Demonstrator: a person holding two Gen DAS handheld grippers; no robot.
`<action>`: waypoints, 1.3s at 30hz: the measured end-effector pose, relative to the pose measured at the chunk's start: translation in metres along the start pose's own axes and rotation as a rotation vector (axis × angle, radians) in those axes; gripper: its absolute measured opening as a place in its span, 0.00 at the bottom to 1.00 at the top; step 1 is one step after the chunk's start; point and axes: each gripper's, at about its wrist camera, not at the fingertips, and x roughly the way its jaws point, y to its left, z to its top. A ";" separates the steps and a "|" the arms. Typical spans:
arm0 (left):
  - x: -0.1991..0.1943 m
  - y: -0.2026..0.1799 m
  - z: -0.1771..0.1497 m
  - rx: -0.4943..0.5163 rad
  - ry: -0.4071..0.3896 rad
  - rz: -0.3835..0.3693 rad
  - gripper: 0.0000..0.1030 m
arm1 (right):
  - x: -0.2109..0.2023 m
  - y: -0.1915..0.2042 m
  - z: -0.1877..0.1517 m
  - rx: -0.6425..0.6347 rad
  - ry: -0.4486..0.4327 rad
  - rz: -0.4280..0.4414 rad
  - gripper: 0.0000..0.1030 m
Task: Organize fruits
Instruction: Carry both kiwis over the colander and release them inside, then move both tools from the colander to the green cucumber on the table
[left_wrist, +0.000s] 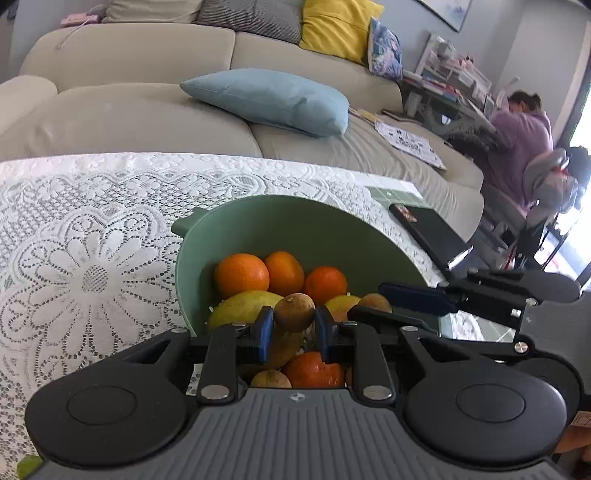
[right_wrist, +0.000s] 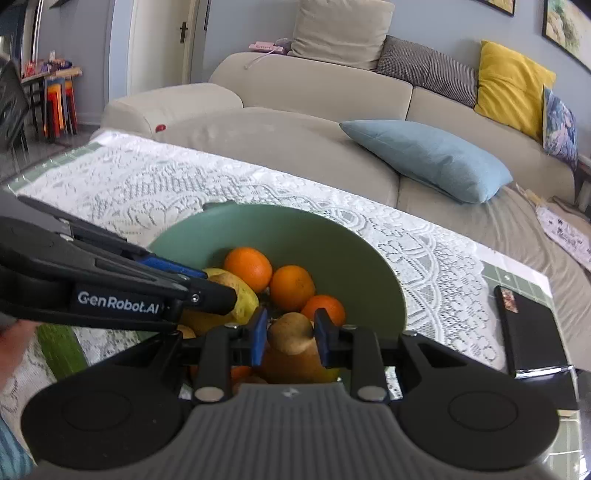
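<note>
- The green bowl (left_wrist: 288, 225) sits on the lace cloth (left_wrist: 92, 229), piled with oranges (left_wrist: 242, 275), yellow fruit (left_wrist: 240, 306) and small brown fruit.
- Only your left view shows the far end of the room, where a person (left_wrist: 521, 144) sits at a cluttered desk; it also catches the orange (left_wrist: 312, 369) low in the pile under your fingers.
- Only your right view shows the stacked stools (right_wrist: 59, 107) by the door and a green object (right_wrist: 61, 349) at the near table edge.
- Both views show the black phone (right_wrist: 528, 328) lying right of the bowl.
- Both your grippers tilt down over the bowl's near side, close together, the right one's fingers crossing the left view.
- Your left gripper (left_wrist: 294, 328) is clamped on a round brown fruit (left_wrist: 294, 312), pads pressing each side.
- Your right gripper (right_wrist: 291, 338) grips a longer brown fruit (right_wrist: 290, 332) the same way, above the pile.
</note>
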 end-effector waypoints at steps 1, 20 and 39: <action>-0.001 0.002 0.001 -0.015 -0.003 -0.002 0.26 | 0.001 -0.001 0.001 0.012 -0.007 0.013 0.23; 0.008 0.024 0.015 -0.132 -0.044 0.047 0.26 | 0.046 -0.015 0.014 0.216 0.015 0.115 0.24; -0.017 0.017 0.010 -0.077 -0.087 0.031 0.37 | 0.028 -0.018 0.012 0.242 0.006 0.118 0.45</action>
